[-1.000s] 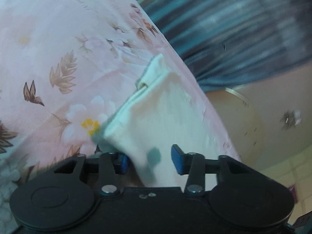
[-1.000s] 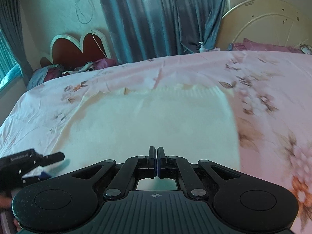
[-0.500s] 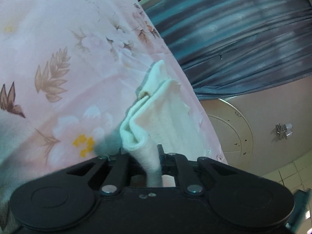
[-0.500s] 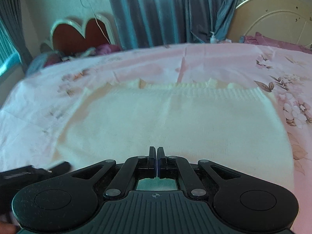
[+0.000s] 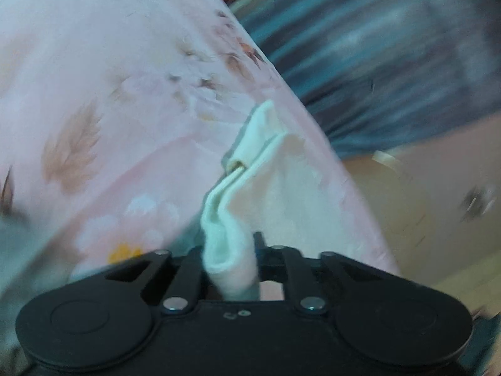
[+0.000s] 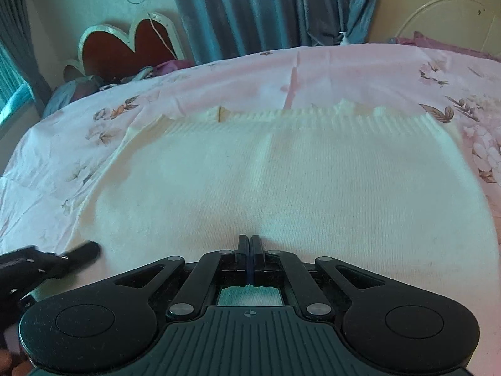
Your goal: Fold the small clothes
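Observation:
A cream knit garment [image 6: 281, 181] lies spread flat on the pink floral bedsheet [image 6: 344, 69], its ribbed hem at the far side. My right gripper [image 6: 249, 244] is shut on the garment's near edge at the middle. My left gripper [image 5: 230, 250] is shut on a bunched corner of the same garment [image 5: 275, 181], which rises in folds between the jaws. The left gripper also shows at the lower left of the right wrist view [image 6: 47, 263], at the garment's left near corner.
A heart-shaped red headboard [image 6: 125, 47] and a pile of clothes [image 6: 94, 81] sit at the far left of the bed. Grey-blue curtains [image 6: 266, 9] hang behind. A round cream board [image 6: 438, 9] leans at the far right. The bed edge drops off to the right in the left wrist view [image 5: 360, 194].
My left gripper closed on the garment's corner and now holds it bunched. My right gripper, still shut, has shifted so the garment lies more centred in its view.

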